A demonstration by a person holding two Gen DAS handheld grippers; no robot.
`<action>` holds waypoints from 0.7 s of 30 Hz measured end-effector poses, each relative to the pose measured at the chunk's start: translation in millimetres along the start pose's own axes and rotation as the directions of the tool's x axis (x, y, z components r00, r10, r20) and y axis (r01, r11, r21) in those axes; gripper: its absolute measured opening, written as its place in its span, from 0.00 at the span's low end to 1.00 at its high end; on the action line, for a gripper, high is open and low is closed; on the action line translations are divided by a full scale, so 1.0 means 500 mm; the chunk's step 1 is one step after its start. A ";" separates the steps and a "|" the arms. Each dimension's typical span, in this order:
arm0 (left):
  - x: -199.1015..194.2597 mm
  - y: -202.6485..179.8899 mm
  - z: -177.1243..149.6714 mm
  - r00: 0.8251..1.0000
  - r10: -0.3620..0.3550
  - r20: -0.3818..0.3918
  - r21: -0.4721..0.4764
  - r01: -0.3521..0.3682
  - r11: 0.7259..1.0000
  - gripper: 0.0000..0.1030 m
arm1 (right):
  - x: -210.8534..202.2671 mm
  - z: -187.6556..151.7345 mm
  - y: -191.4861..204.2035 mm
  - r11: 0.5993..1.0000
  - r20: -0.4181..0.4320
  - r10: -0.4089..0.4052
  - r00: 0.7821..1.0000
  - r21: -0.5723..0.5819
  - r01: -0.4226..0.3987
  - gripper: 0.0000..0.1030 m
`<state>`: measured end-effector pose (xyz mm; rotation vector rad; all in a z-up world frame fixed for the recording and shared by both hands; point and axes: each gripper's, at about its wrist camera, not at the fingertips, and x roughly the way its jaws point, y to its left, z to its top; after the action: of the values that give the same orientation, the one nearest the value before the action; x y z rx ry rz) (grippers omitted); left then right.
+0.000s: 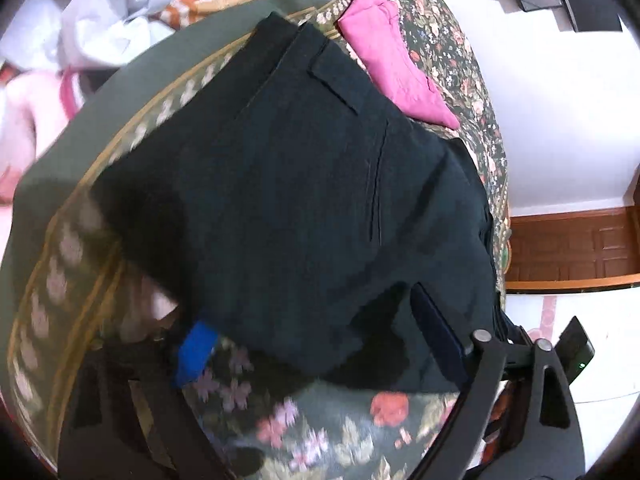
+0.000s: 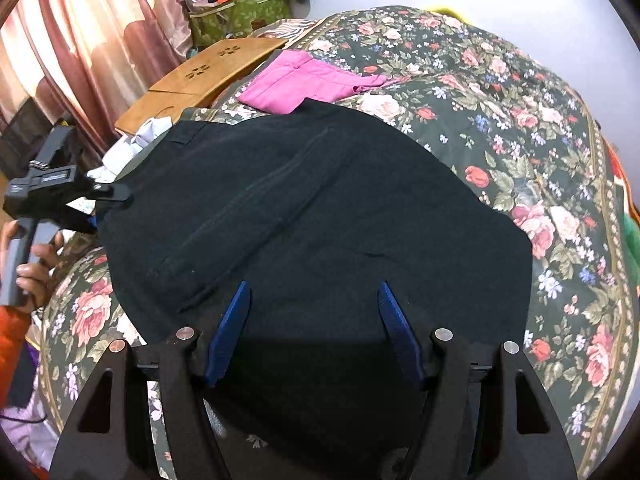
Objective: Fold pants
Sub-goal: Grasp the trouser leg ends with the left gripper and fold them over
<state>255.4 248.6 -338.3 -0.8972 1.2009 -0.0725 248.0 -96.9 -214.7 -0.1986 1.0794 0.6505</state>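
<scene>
The black pants [image 2: 320,208] lie folded on the floral bedspread [image 2: 520,100]; they also fill the left wrist view [image 1: 288,200], back pocket up. My right gripper [image 2: 314,292] is open, its blue fingers [image 2: 236,320] spread just above the pants' near edge, holding nothing. My left gripper [image 1: 312,344] is open at the pants' near edge, with one blue finger [image 1: 196,352] at the left and the other finger [image 1: 436,332] on the cloth. It also shows at the pants' left side in the right wrist view [image 2: 96,208], in a hand.
Folded pink pants [image 2: 304,80] lie beyond the black pants, also in the left wrist view [image 1: 392,64]. A wooden lap table [image 2: 200,76] and white cloth [image 2: 136,140] sit at the bed's left. Curtains and a cluttered green bag stand behind. The bed's edge and wooden skirting [image 1: 568,248] are right.
</scene>
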 end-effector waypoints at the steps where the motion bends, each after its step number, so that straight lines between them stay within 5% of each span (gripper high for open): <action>1: 0.003 -0.003 0.006 0.999 0.033 0.007 0.011 -0.033 0.999 0.69 | 0.000 -0.001 -0.001 1.000 0.001 0.004 1.000 0.003 -0.004 0.61; 4: 0.007 -0.010 0.020 0.991 0.131 0.039 0.029 -0.132 0.991 0.39 | 0.000 -0.003 0.002 1.000 0.003 0.005 1.000 0.005 -0.005 0.62; 7: -0.007 -0.025 0.018 0.970 0.216 0.116 0.054 -0.223 0.973 0.27 | -0.001 -0.004 0.001 1.000 0.002 0.012 1.000 0.009 -0.012 0.62; 10: -0.020 -0.073 0.001 0.921 0.328 0.211 0.120 -0.357 0.926 0.21 | -0.006 -0.007 -0.001 0.999 0.005 0.024 1.000 0.025 -0.024 0.62; 12: -0.035 -0.121 -0.014 0.873 0.396 0.285 0.172 -0.454 0.875 0.18 | -0.014 -0.007 -0.011 0.997 0.005 0.052 0.999 0.050 -0.053 0.62; 15: -0.078 -0.189 -0.031 0.825 0.407 0.393 0.226 -0.516 0.827 0.16 | -0.042 -0.011 -0.041 0.989 0.024 0.096 0.995 0.113 -0.098 0.61; 21: -0.175 -0.322 -0.056 0.797 0.296 0.526 0.316 -0.506 0.802 0.15 | -0.129 -0.040 -0.123 0.974 0.123 0.058 0.991 0.210 -0.083 0.61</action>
<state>261.1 168.7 -171.0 -0.2037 0.8570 0.2073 248.9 -180.3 -178.1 0.0640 1.0396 0.5964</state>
